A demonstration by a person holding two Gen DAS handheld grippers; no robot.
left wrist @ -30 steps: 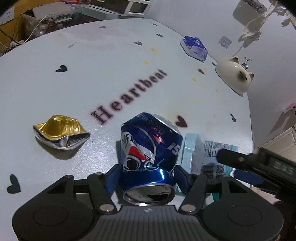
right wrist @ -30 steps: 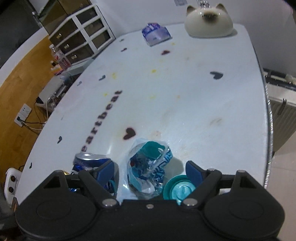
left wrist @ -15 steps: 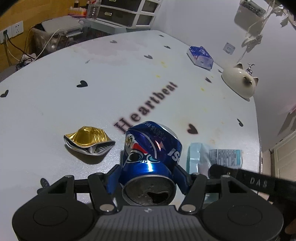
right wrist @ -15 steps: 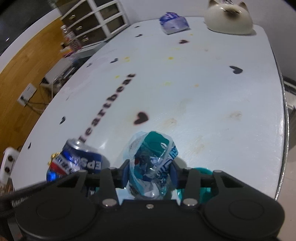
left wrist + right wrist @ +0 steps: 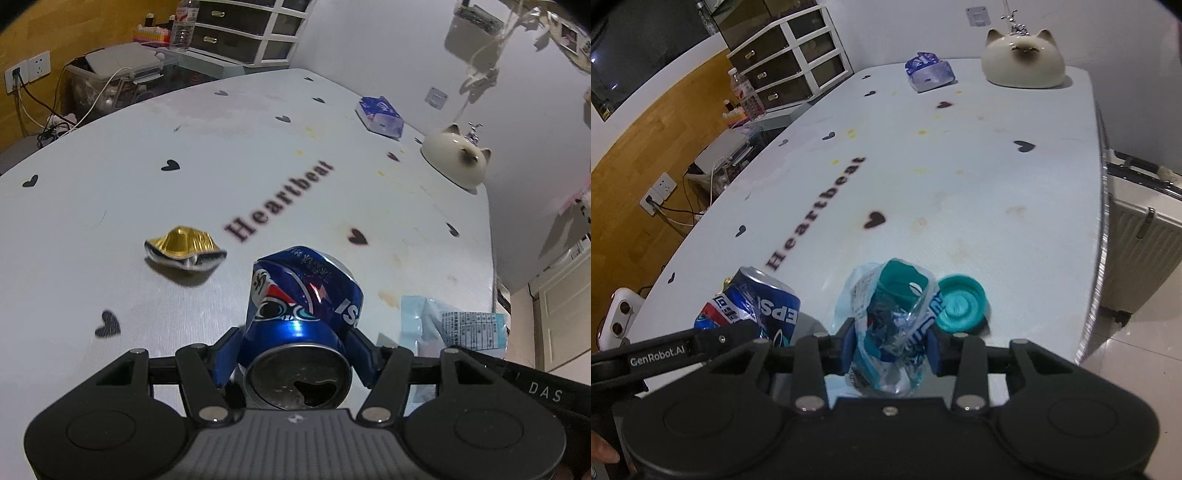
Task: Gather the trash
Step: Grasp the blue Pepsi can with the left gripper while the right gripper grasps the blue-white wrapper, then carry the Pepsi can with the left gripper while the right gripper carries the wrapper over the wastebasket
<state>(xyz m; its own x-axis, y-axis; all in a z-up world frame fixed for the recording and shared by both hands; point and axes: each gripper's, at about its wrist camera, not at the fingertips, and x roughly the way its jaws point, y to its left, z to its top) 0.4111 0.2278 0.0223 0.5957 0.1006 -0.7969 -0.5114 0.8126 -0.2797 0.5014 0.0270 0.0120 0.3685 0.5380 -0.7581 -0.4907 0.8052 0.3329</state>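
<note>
My left gripper (image 5: pixel 295 356) is shut on a crushed blue Pepsi can (image 5: pixel 303 295), held above the white table (image 5: pixel 221 155); the can also shows in the right wrist view (image 5: pixel 753 306). My right gripper (image 5: pixel 890 349) is shut on a crumpled clear plastic wrapper with blue and teal print (image 5: pixel 894 317), lifted off the table. A teal lid (image 5: pixel 960 302) sits just right of the wrapper. A crushed gold can (image 5: pixel 183 249) lies on the table left of the Pepsi can. A light blue packet (image 5: pixel 454 325) lies at the right.
A cat-shaped ceramic jar (image 5: pixel 456 158) and a blue tissue pack (image 5: pixel 378 116) stand at the table's far end. The table's right edge (image 5: pixel 1099 221) drops to a tiled floor with a white suitcase (image 5: pixel 1141 229). Drawers and cables are left of the table.
Both grippers rose from the table with their loads. The right gripper closed on the wrapper and lifted it. The teal lid now shows beside the wrapper.
</note>
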